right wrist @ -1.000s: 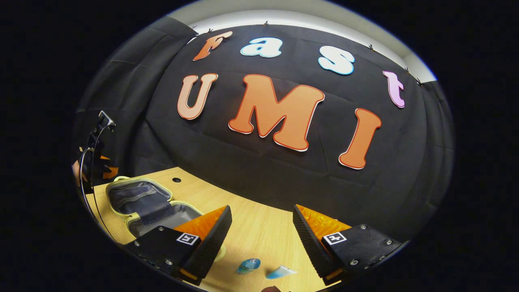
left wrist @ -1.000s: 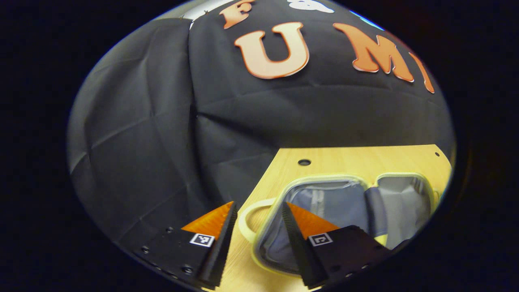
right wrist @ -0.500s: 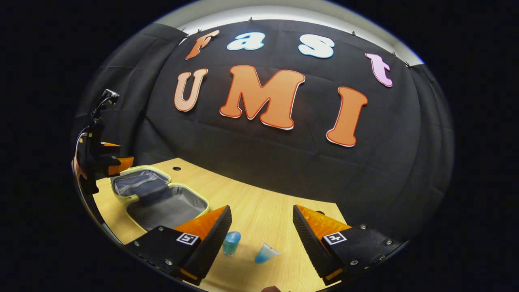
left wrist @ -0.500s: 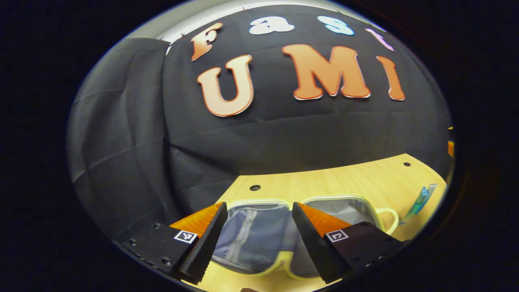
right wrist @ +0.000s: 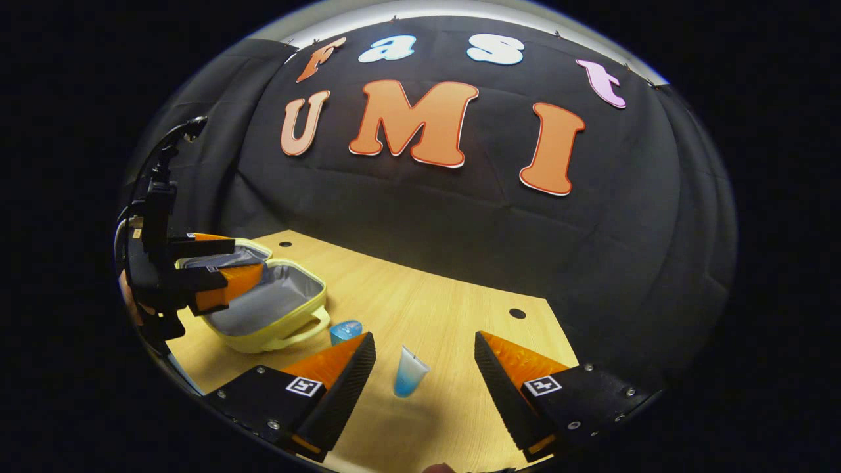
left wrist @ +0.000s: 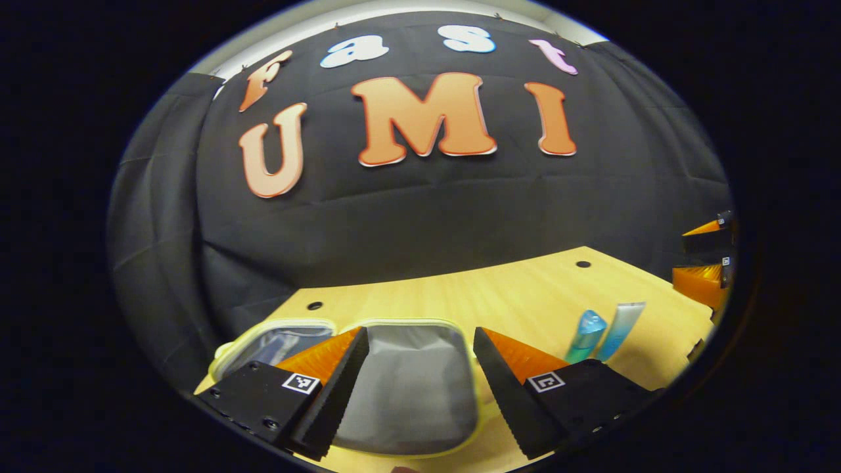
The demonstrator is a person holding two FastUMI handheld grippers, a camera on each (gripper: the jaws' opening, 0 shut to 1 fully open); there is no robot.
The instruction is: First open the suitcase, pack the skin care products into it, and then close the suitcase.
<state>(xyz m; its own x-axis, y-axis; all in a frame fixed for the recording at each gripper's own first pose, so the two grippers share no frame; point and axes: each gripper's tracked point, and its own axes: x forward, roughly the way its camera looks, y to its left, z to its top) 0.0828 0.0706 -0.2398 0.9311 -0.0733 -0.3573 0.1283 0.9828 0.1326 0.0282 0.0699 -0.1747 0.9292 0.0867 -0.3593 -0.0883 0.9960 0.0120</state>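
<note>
Your left gripper (left wrist: pixel 417 374) hangs with its fingers spread wide and nothing between them, poised over the open suitcase (left wrist: pixel 407 387), whose grey lining sits right below the gap. Your right gripper (right wrist: pixel 424 381) is just as wide apart and just as empty, held above the near edge of the table (right wrist: pixel 447 309). Count what you have: one suitcase, two skin care products, two grippers. In the right gripper view the tube (right wrist: pixel 409 373) lies on the wood between your fingers, clear at the flat crimped end and blue toward the other, touching neither finger; the blue bottle (right wrist: pixel 345 330) pokes up just behind your left-hand finger, near the suitcase's handle (right wrist: pixel 299 332). In the left gripper view the same pair stand side by side toward the table's right edge — the blue bottle (left wrist: pixel 585 336) just left of the tube (left wrist: pixel 621 328) — and well apart from the case. The suitcase is pale yellow with a rounded rim, lying flat near the table's left edge with both halves opened out; the left gripper view shows the far half (left wrist: pixel 276 341) with a greyish lining, partly hidden by your finger. The right gripper view gives you what the other cannot: your left gripper (right wrist: pixel 210 276) seen from outside, fingers apart over the case. The left gripper view catches your right gripper (left wrist: pixel 706 263) at the far right — its opening there is hard to judge. Two small round holes (left wrist: pixel 583 264) mark the table's back edge, before the black cloth wall (left wrist: pixel 427 203).
</note>
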